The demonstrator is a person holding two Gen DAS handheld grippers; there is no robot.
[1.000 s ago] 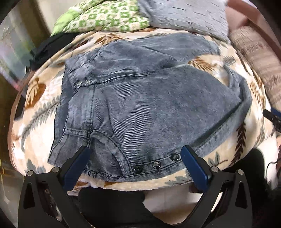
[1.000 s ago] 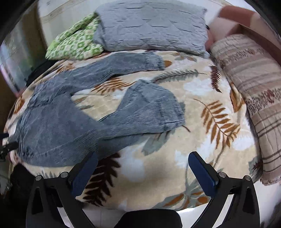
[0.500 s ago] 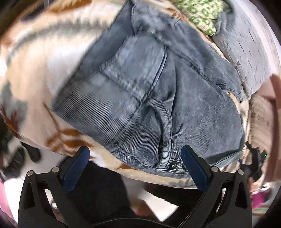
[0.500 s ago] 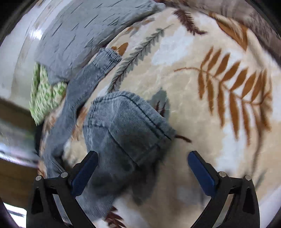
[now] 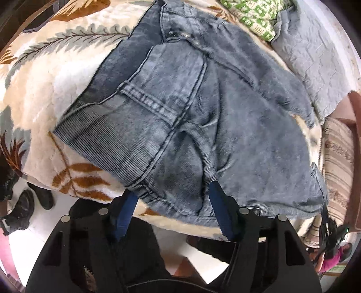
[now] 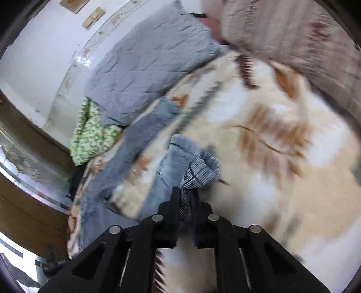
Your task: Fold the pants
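**Both jaws closing on the jeans at the bed's edge**

The jaws of the right gripper [image 6: 185, 198] are seen nearly shut, and a bunched fold of the jeans' leg hem [image 6: 198, 169] is pinched between them; they have just been closing. The ribbed cuff fabric is gathered into a knot just ahead of the black fingers and is lifted slightly off the leaf-patterned blanket [image 6: 282, 135]. The rest of that leg is trailed back to the left, and the second leg [image 6: 144, 133] is laid beyond it toward the pillows. Much of this view is blurred.

The jaws of the left gripper [image 5: 173, 202] are held about half open and have just been closing as well. The waistband corner of the jeans [image 5: 203, 126] is caught between the two blue pads: one blue pad [image 5: 217, 202] is pressed into the denim near the fly seam, and the other pad [image 5: 126, 214] is tucked under the waistband edge at the side of the bed. Whether the fabric is gripped firmly cannot be told.

The seat of the jeans is spread flat over the blanket, with a back pocket [image 5: 162, 85] facing up. A grey quilted pillow [image 5: 315, 56] and a green patterned cloth [image 5: 252, 15] are seen beyond. No containers are shown.
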